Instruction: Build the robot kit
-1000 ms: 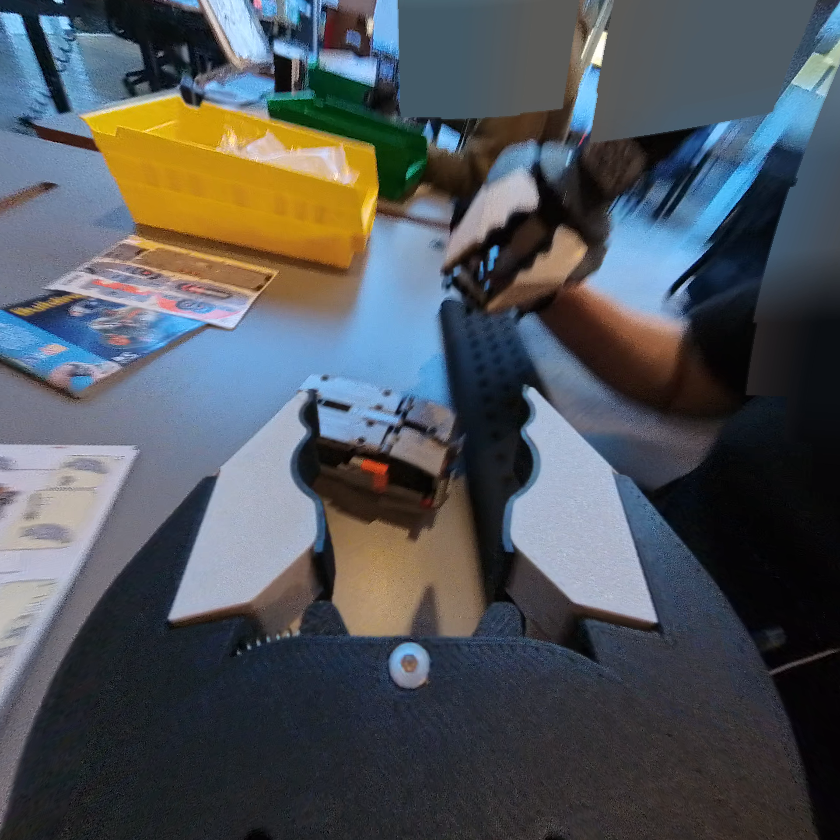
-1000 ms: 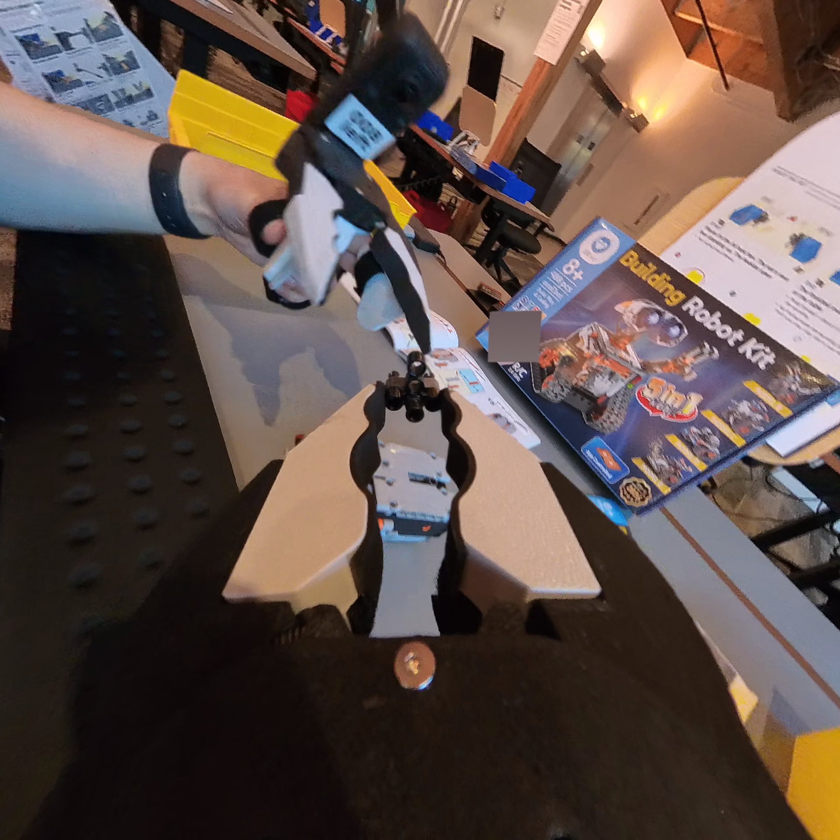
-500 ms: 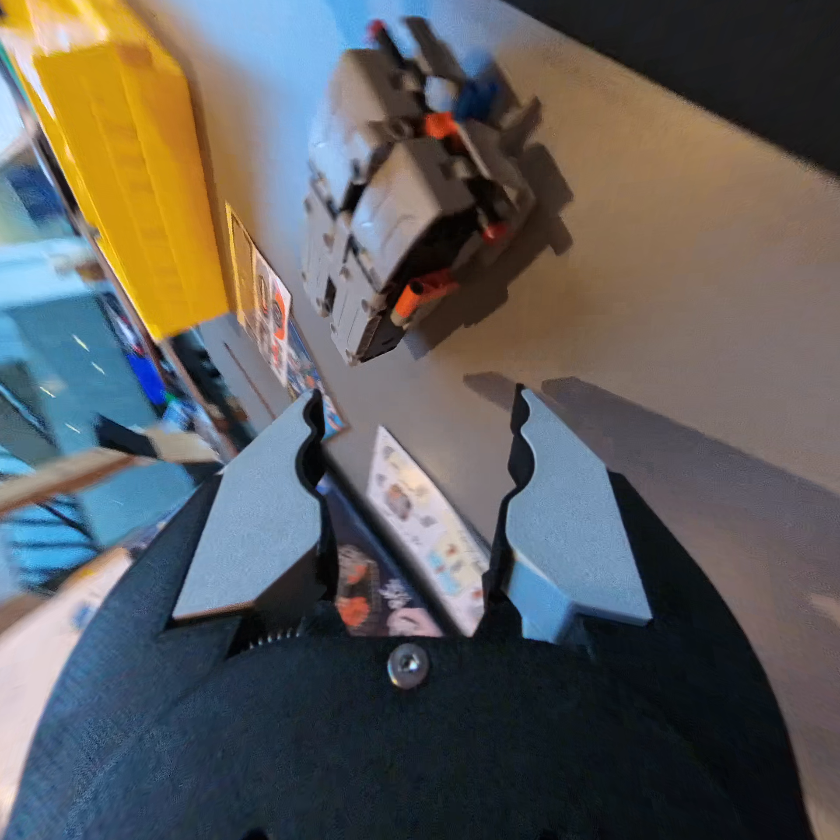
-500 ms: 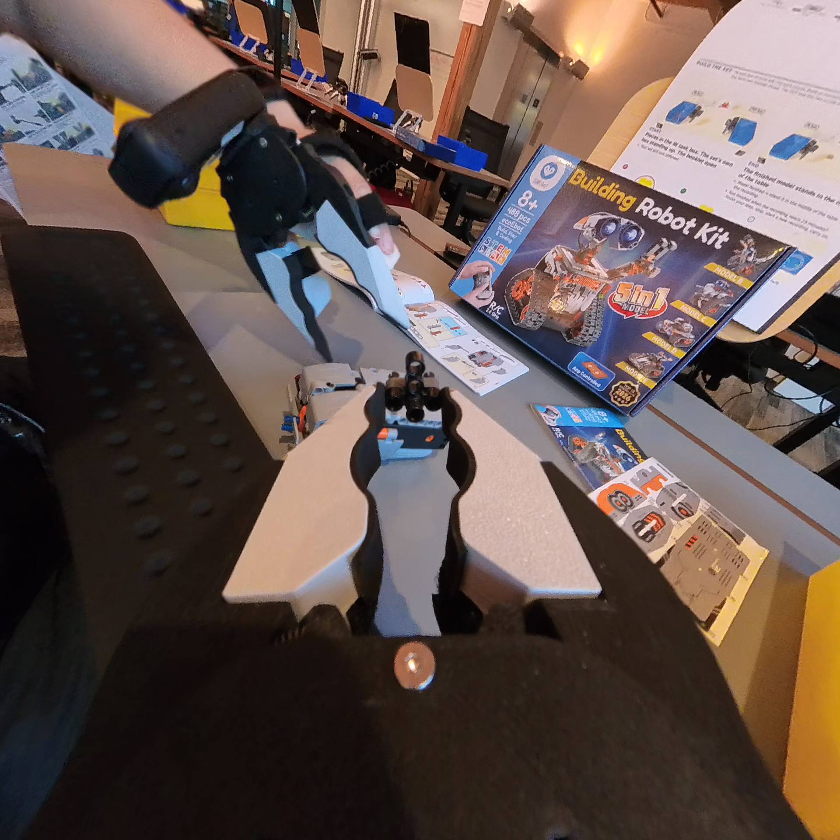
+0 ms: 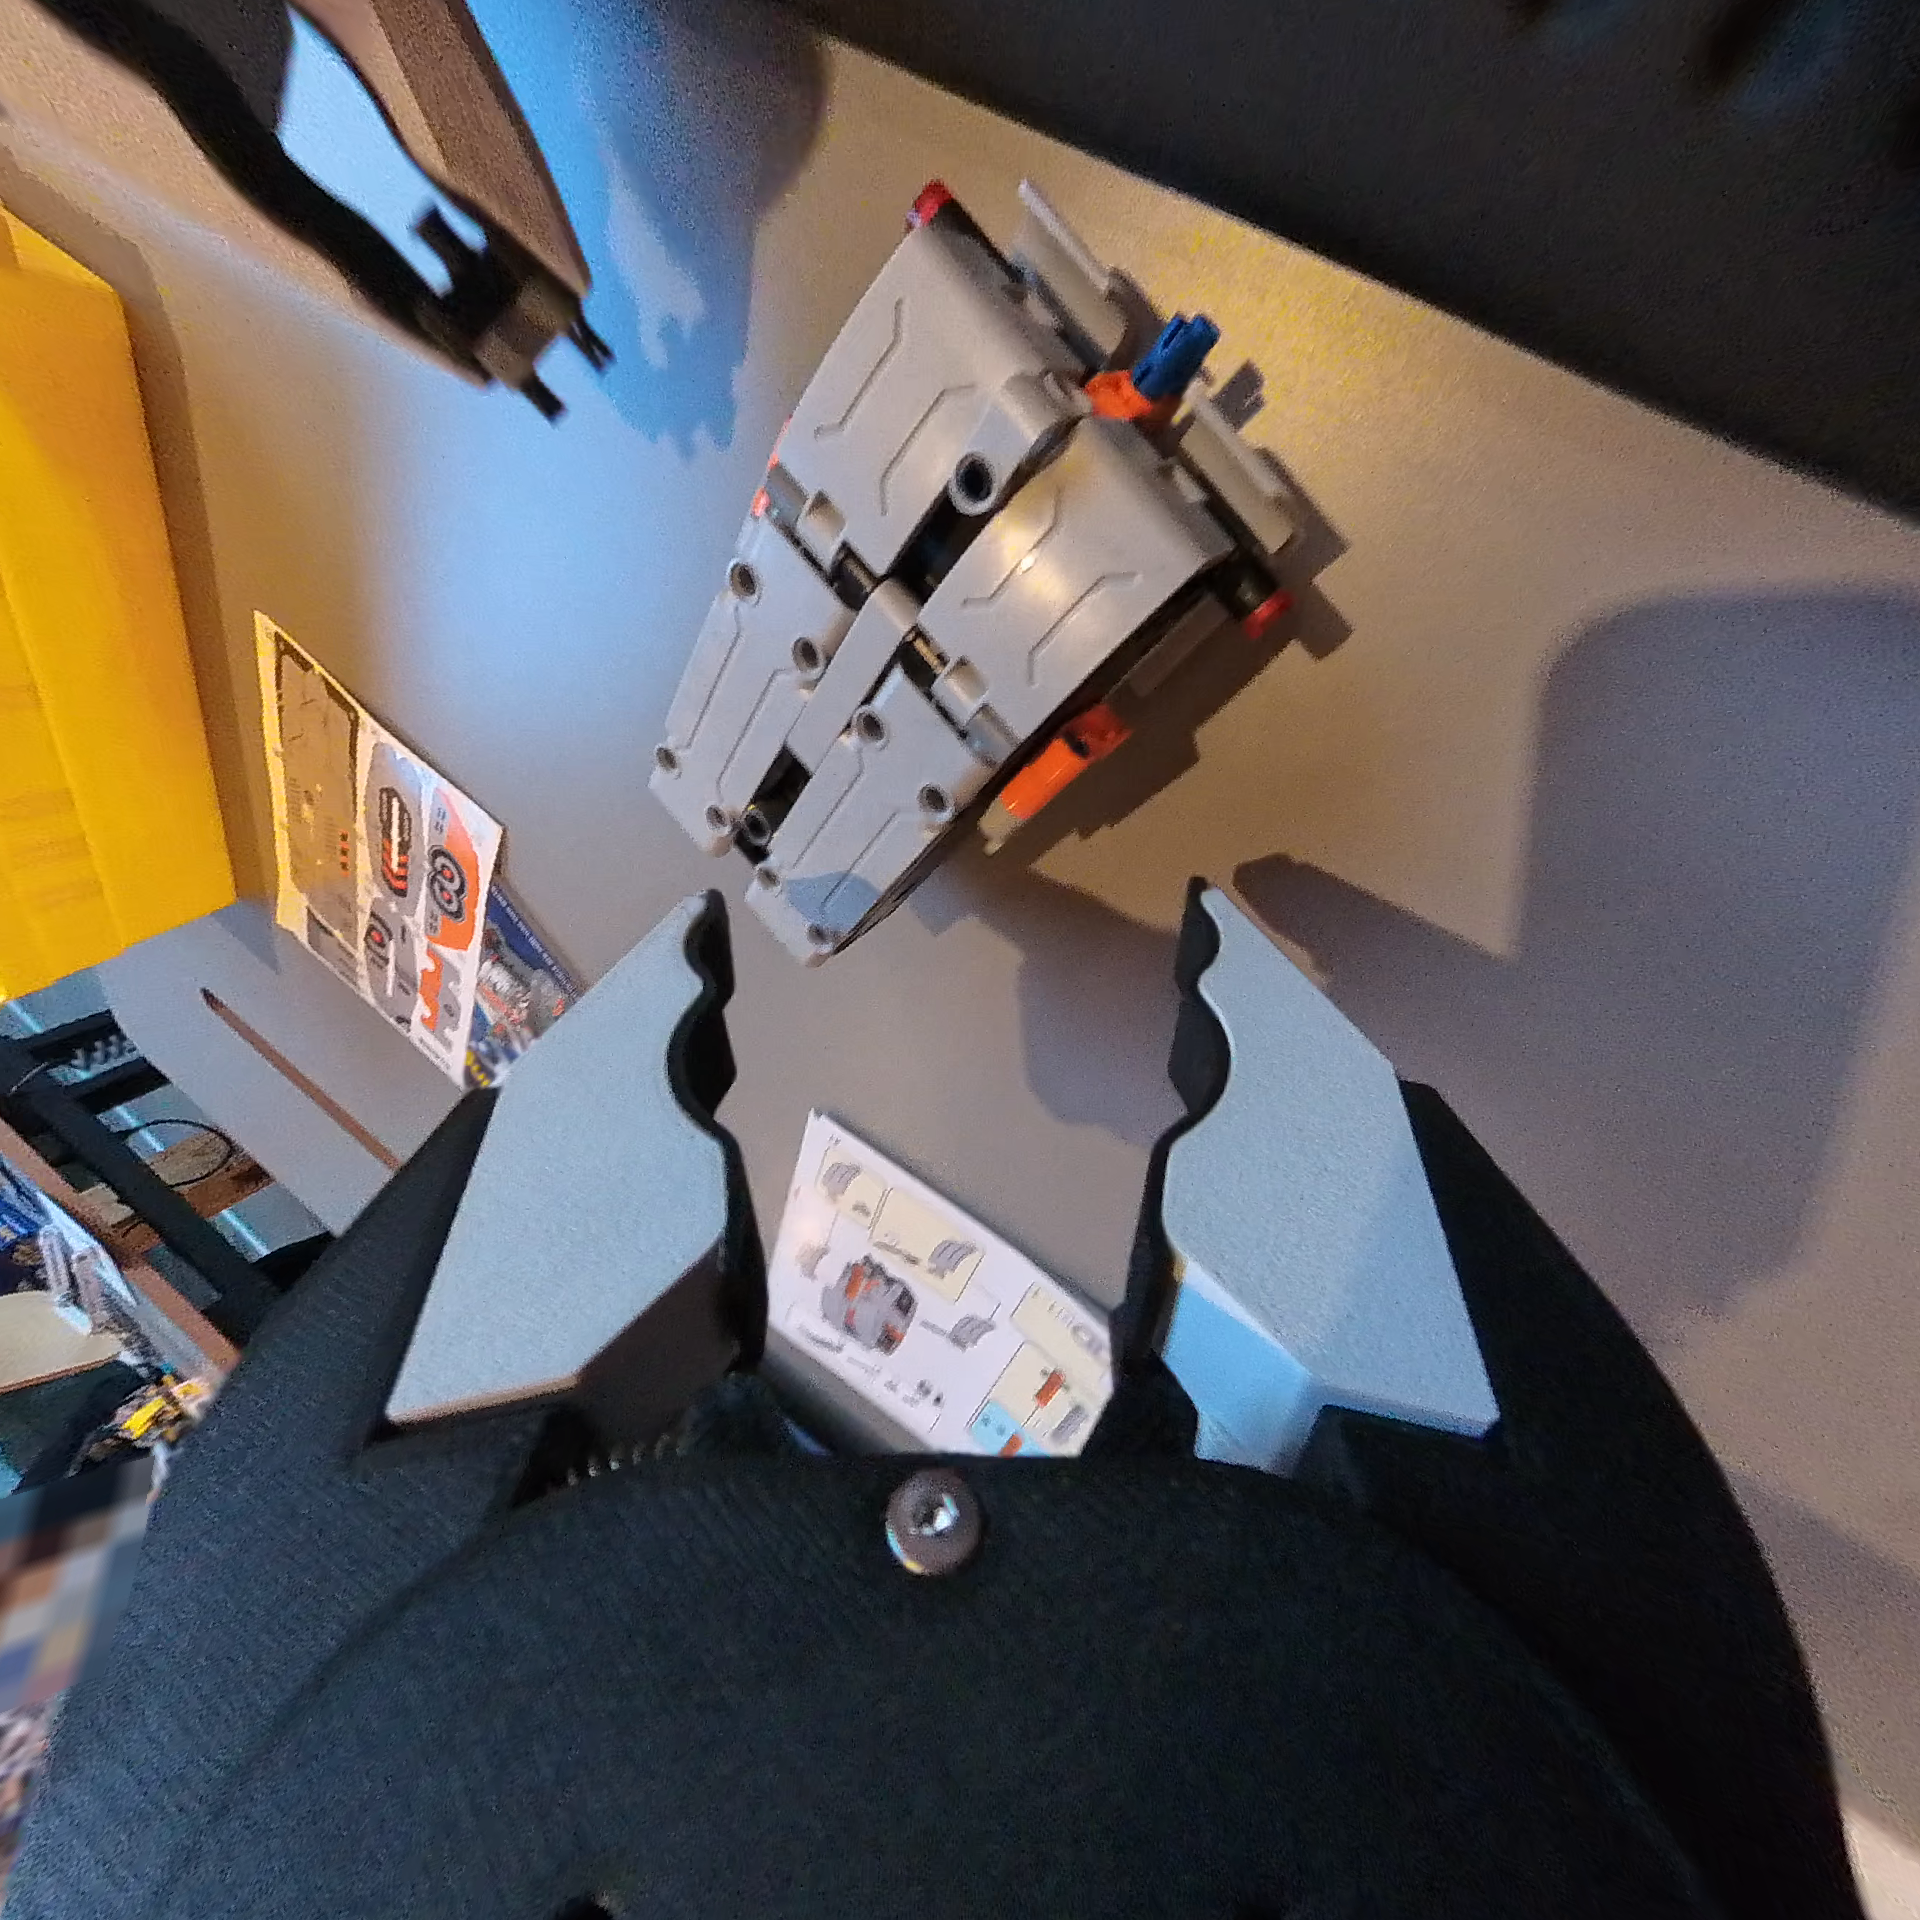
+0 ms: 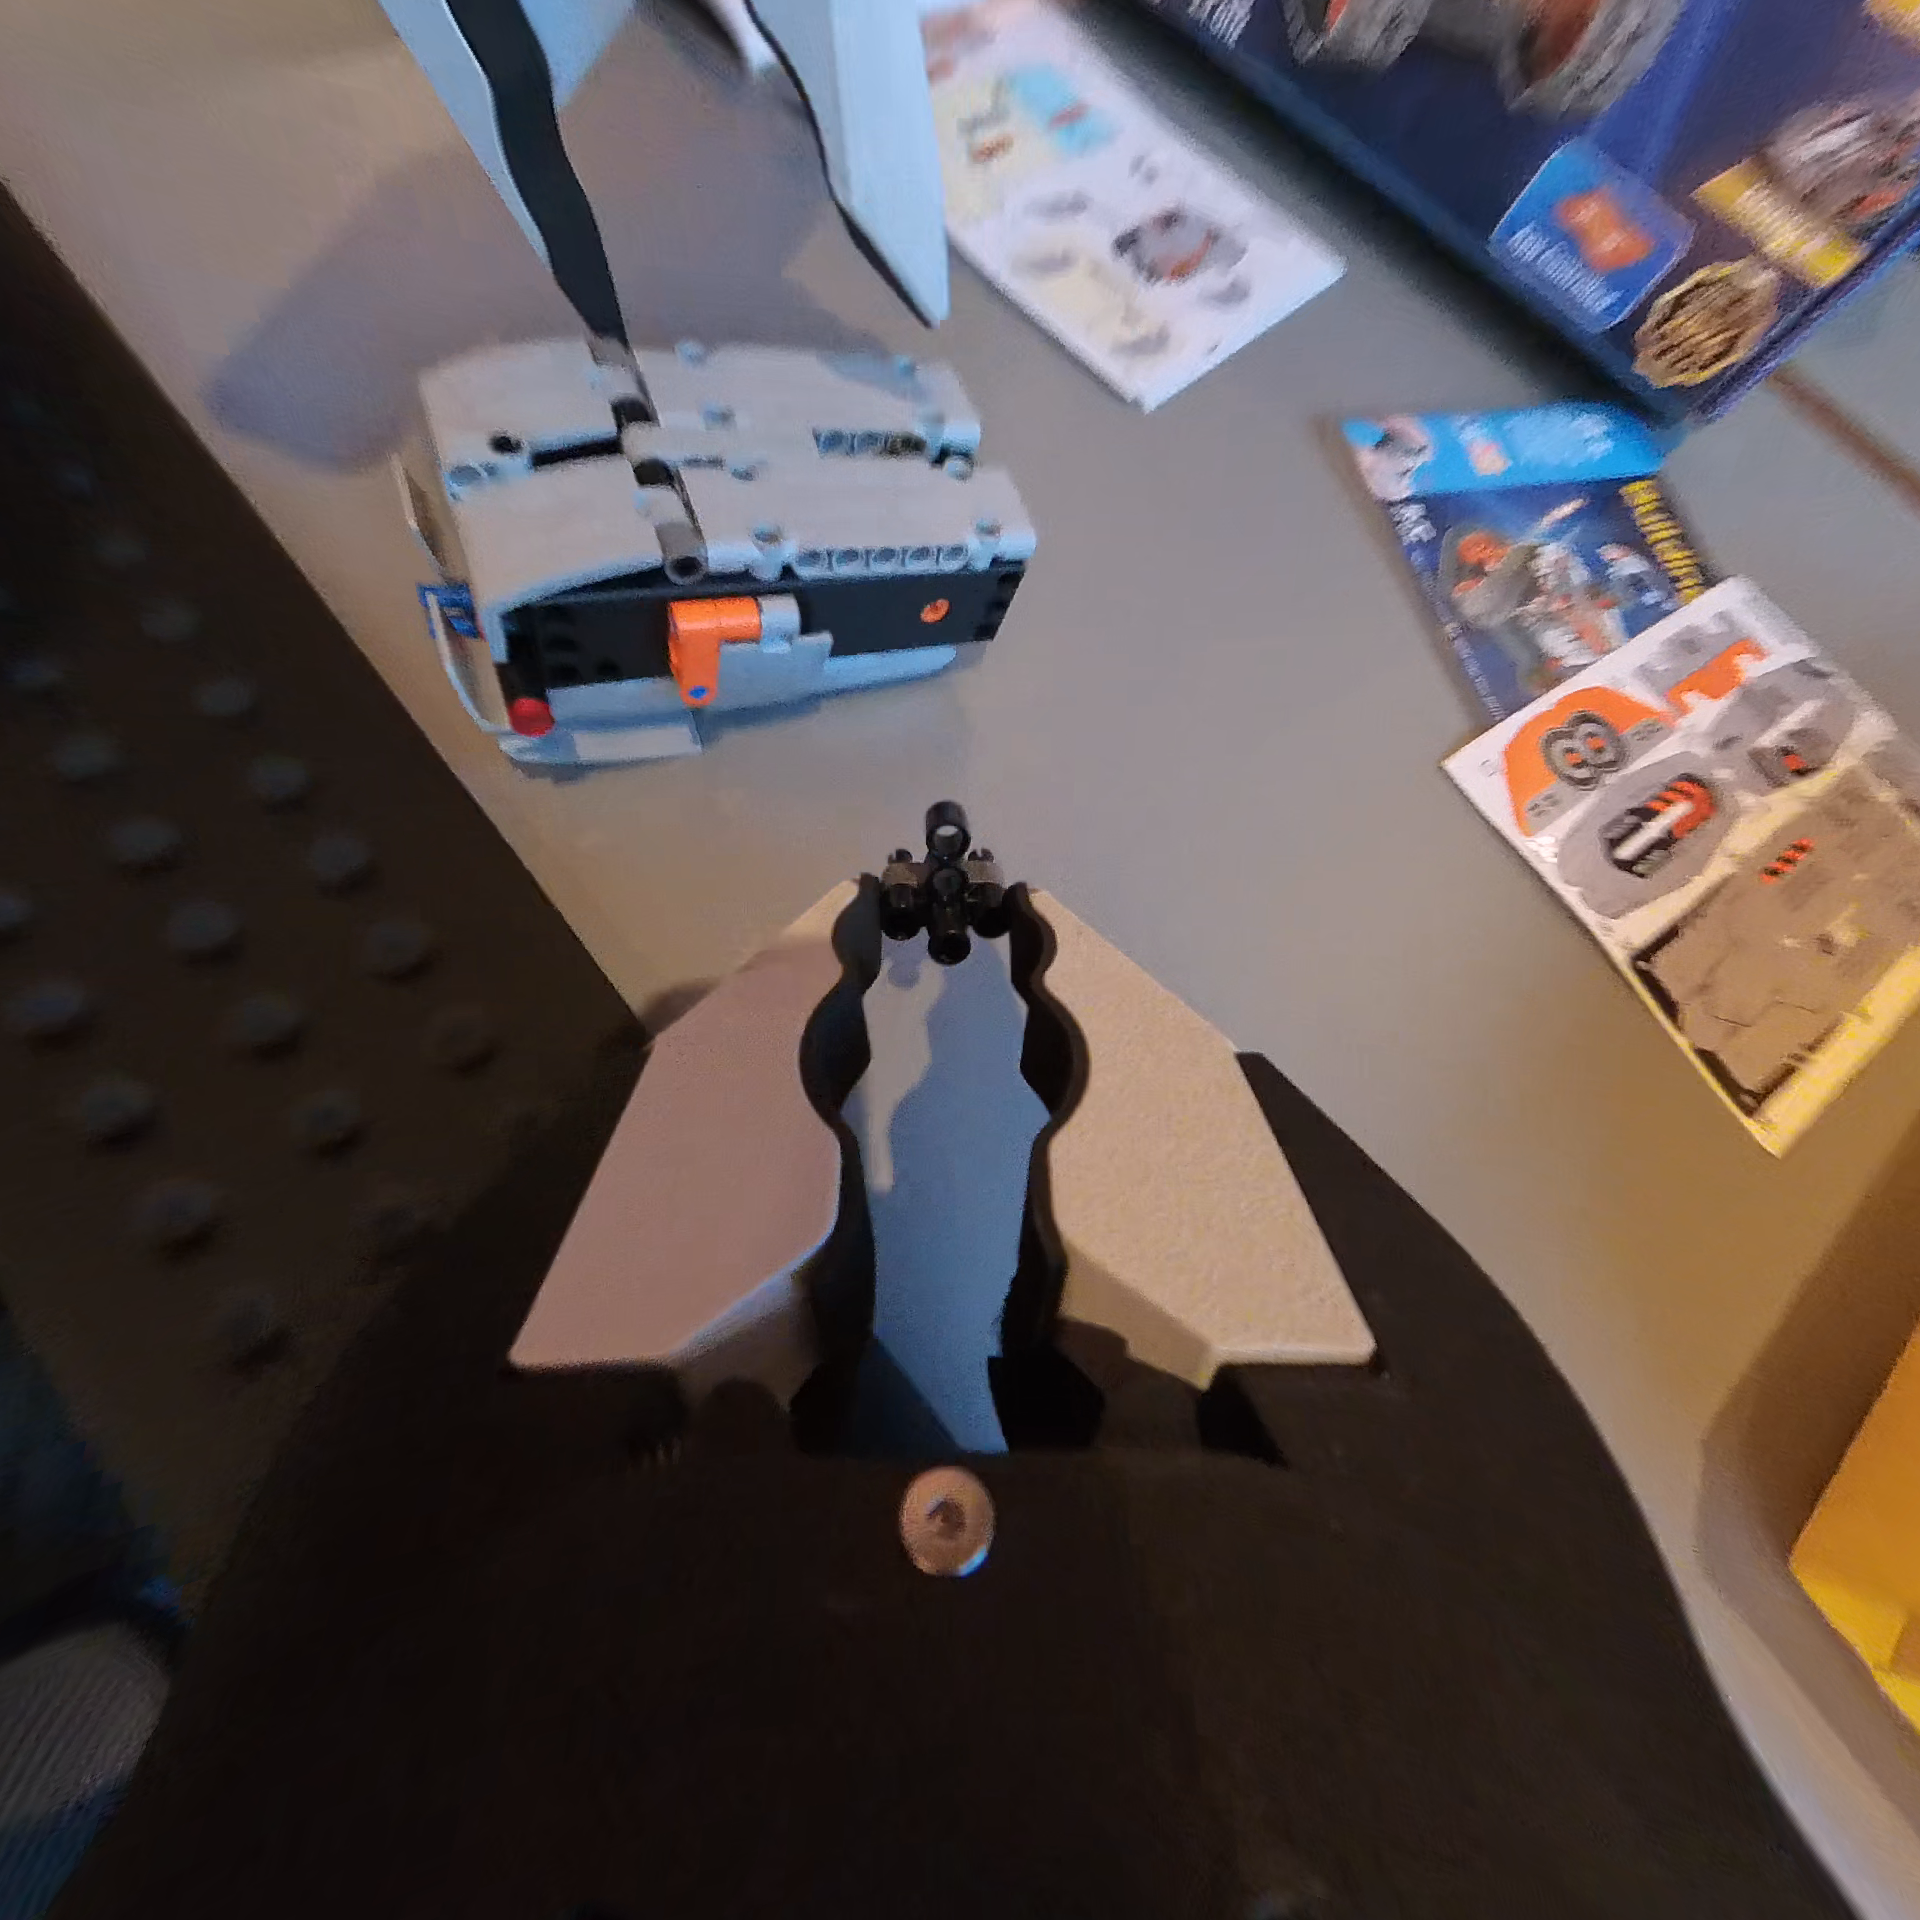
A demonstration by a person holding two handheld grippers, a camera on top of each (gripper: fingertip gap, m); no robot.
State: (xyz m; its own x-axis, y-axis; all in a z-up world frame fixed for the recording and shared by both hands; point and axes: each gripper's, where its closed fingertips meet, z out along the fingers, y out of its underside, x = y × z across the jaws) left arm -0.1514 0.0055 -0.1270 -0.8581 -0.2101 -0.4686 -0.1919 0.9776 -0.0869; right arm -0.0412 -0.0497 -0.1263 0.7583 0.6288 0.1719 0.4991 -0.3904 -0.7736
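A grey brick-built model (image 5: 935,582) with orange, red and blue pins lies on the grey table (image 5: 1507,727). My left gripper (image 5: 951,925) is open and empty, hovering just above the model's near end. In the right wrist view the model (image 6: 717,551) sits ahead and to the left, with the left gripper's fingers (image 6: 883,145) above it. My right gripper (image 6: 943,904) is shut on a small black connector piece (image 6: 943,891) at its fingertips, held above the table short of the model. The right gripper also shows in the left wrist view (image 5: 436,208), top left.
A yellow bin (image 5: 83,623) stands at the left. A sticker sheet (image 5: 384,842) and an instruction booklet (image 5: 935,1309) lie on the table. A blue kit box (image 6: 1662,156), a leaflet (image 6: 1527,530) and a sticker sheet (image 6: 1704,831) lie to the right. A black studded mat (image 6: 208,831) borders the left.
My left gripper let go of the model, which now lies on the table, and turned to look down on it. My right gripper tilted downward, still holding the black piece.
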